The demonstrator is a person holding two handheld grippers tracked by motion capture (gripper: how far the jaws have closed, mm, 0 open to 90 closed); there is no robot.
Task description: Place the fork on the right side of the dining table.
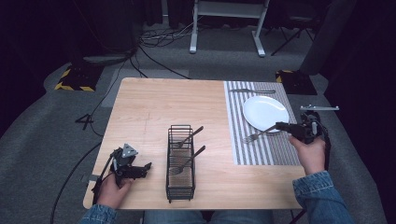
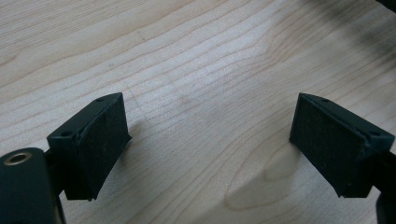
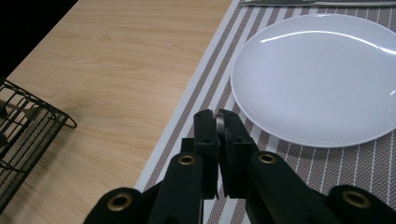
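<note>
Clearly the work in hand is laying a place setting: the right gripper (image 1: 283,126) is clamped on the handle of a slim silver metal fork (image 1: 254,136), whose tines hang low over the grey-and-white striped placemat (image 1: 261,156), just beside the near-left rim of the round white plate (image 1: 265,112). In the right gripper view the jaws are pressed together on a sliver of the fork's handle (image 3: 219,122), so the hold is narrow and far from the tines.

That, I judge, is the main risk: gripped so close to its end, the fork could pivot between the pads and land crooked, or its handle could ride up onto the plate's rim and rock there. Letting go before the tines rest on the mat could make it bounce or slide off line.

The left gripper (image 1: 140,169) rests on the pale wooden table (image 1: 154,102) near its front left corner, jaws spread wide with nothing between them.

Between the hands stands a black wire cutlery basket (image 1: 180,161), holding two dark-handled utensils (image 1: 187,163) that lean out over its right edge. The plate is bare. A silver knife (image 1: 252,91) lies across the mat's far end.
</note>
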